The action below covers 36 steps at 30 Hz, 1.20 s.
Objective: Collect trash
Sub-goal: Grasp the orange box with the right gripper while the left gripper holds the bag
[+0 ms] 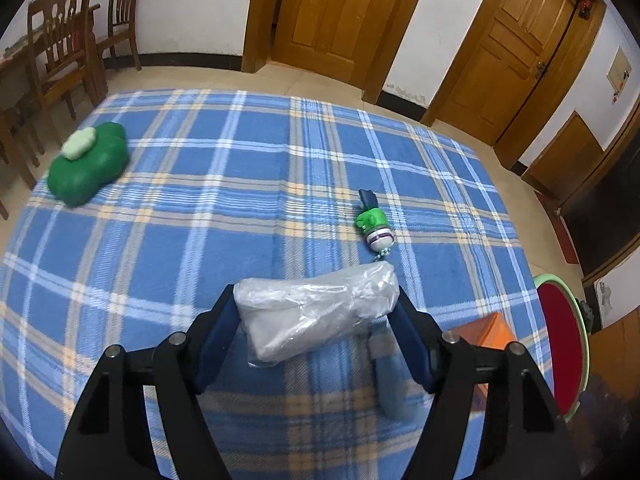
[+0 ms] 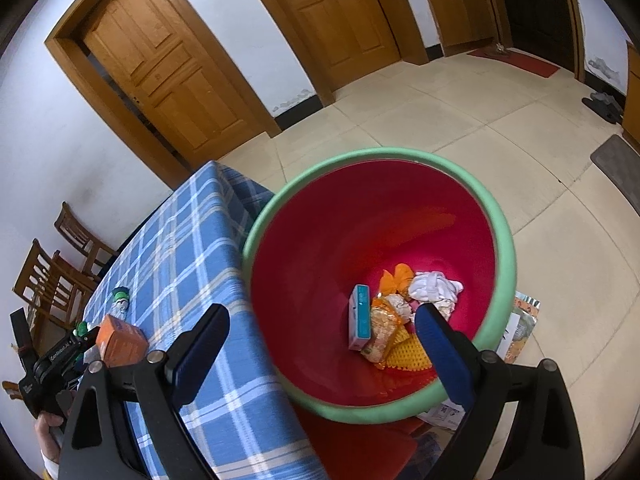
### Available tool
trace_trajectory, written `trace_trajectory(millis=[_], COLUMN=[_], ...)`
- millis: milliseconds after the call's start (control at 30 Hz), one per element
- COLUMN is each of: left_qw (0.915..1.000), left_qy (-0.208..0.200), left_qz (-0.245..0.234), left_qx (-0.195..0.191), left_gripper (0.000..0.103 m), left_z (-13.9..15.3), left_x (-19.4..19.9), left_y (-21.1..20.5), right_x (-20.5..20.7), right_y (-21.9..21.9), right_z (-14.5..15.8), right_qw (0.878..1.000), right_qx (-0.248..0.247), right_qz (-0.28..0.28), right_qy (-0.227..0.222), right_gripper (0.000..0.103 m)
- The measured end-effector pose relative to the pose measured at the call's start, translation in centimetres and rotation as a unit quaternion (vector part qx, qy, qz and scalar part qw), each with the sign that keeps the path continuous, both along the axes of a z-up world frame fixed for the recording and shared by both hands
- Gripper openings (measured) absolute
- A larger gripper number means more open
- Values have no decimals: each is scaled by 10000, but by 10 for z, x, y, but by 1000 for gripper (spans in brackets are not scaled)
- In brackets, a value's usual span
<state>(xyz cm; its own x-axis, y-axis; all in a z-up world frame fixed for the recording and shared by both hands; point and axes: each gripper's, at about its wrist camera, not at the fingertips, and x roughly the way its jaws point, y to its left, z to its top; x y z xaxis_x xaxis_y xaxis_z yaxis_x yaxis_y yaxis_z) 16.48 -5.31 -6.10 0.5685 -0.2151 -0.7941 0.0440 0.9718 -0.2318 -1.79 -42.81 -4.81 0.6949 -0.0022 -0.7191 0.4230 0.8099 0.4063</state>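
A green cushion (image 1: 89,162) lies on the blue plaid tablecloth (image 1: 224,208), far ahead and left of the gripper. Wooden chairs (image 1: 64,52) stand beyond it. Two wooden doors (image 1: 336,16) face the gripper from across the room.

The left tool (image 1: 316,312) points steeply down, fingers clamped wide apart; the right tool (image 2: 320,336) gapes, tilted downward.
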Motion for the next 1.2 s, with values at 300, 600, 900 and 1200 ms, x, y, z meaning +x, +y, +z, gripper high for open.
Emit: trace_trajectory(millis=[300, 600, 900, 1200], left_qw=[9990, 9977, 9979, 9978], left_qy=[-385, -596, -603, -623], left_qz=[-111, -189, -163, -100], left_qx=[195, 268, 186, 204], left_gripper=[73, 73, 73, 73], left_z=[19, 32, 29, 22], left_x=[-34, -53, -57, -55], left_y=[13, 24, 36, 52], right_x=[7, 21, 46, 68], right_y=[38, 85, 132, 168], right_z=[22, 34, 34, 26], right_qw=[9985, 9939, 9871, 9819], right_qx=[-172, -336, -509, -567], right_qz=[484, 1031, 1515, 1808], right_qy=[-189, -211, -83, 48], right_gripper=[96, 96, 96, 96])
